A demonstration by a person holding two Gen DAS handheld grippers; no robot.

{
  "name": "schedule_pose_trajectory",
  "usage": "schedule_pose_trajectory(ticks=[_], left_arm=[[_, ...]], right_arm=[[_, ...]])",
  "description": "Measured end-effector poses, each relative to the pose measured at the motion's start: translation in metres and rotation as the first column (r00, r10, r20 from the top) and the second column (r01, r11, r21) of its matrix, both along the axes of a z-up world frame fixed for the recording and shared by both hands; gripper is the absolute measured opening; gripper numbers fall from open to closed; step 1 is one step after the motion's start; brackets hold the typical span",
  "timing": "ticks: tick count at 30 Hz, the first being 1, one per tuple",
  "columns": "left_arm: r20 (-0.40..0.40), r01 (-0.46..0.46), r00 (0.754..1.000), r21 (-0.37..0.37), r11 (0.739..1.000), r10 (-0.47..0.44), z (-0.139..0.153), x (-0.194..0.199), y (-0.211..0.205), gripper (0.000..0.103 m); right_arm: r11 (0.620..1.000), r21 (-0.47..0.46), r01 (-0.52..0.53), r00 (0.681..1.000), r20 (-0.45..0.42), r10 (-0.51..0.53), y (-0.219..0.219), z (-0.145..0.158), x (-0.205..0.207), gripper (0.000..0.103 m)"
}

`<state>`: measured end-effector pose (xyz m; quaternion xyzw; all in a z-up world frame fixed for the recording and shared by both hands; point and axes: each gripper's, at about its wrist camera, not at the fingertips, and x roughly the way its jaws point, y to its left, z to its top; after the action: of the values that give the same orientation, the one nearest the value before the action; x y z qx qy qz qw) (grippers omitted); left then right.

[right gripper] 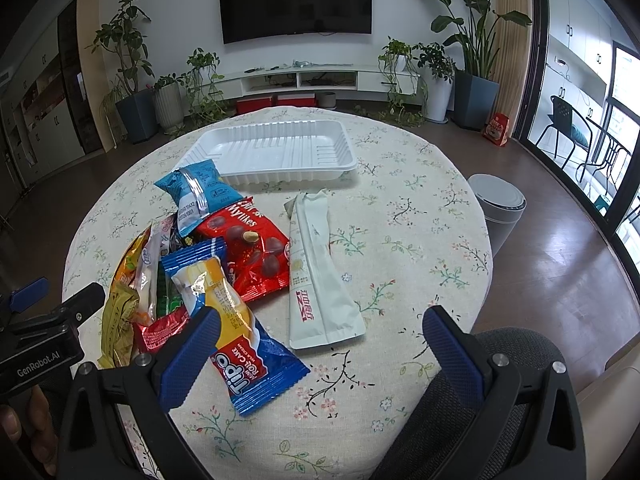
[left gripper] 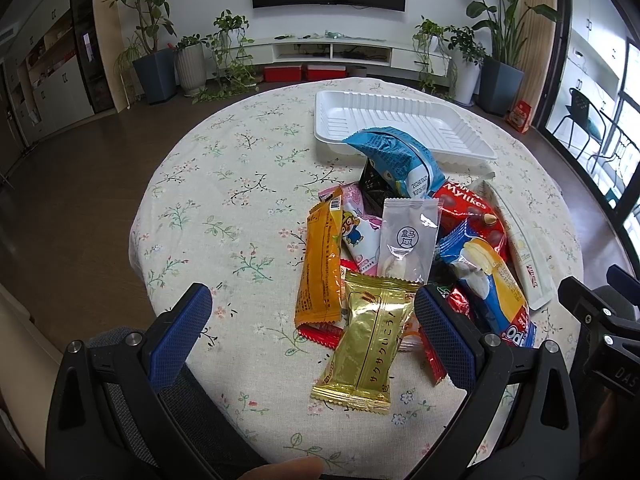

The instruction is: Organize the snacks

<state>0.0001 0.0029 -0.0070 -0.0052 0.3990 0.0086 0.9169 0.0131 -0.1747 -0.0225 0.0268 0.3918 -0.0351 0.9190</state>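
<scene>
A pile of snack packets lies on the round floral table (left gripper: 224, 184). A gold packet (left gripper: 366, 340) lies nearest, between my left gripper's (left gripper: 312, 320) open fingers. Beside it are an orange packet (left gripper: 320, 264), a clear packet (left gripper: 406, 240), a red Mylikes bag (right gripper: 250, 248), a light blue bag (right gripper: 196, 194), a blue Tipo roll cake packet (right gripper: 240, 340) and a long white packet (right gripper: 320, 276). An empty white tray (right gripper: 280, 152) stands behind the pile; it also shows in the left wrist view (left gripper: 400, 120). My right gripper (right gripper: 320, 344) is open and empty, near the Tipo and white packets.
A grey office chair (right gripper: 516, 360) sits at the table's near edge. A grey bin (right gripper: 500, 208) stands on the floor at the right. Potted plants, a TV and a low cabinet line the far wall.
</scene>
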Motion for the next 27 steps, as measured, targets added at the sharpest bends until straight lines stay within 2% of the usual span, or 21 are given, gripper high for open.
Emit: schedule_pose_trajectory(ticks=[27], left_arm=[[0.002, 0.010, 1.000, 0.013, 1.000, -0.010, -0.0047, -0.0022, 0.0015, 0.103]], right_arm=[[1.000, 0.000, 0.000, 1.000, 0.000, 0.000, -0.0004, 0.0002, 0.0001, 0.103]])
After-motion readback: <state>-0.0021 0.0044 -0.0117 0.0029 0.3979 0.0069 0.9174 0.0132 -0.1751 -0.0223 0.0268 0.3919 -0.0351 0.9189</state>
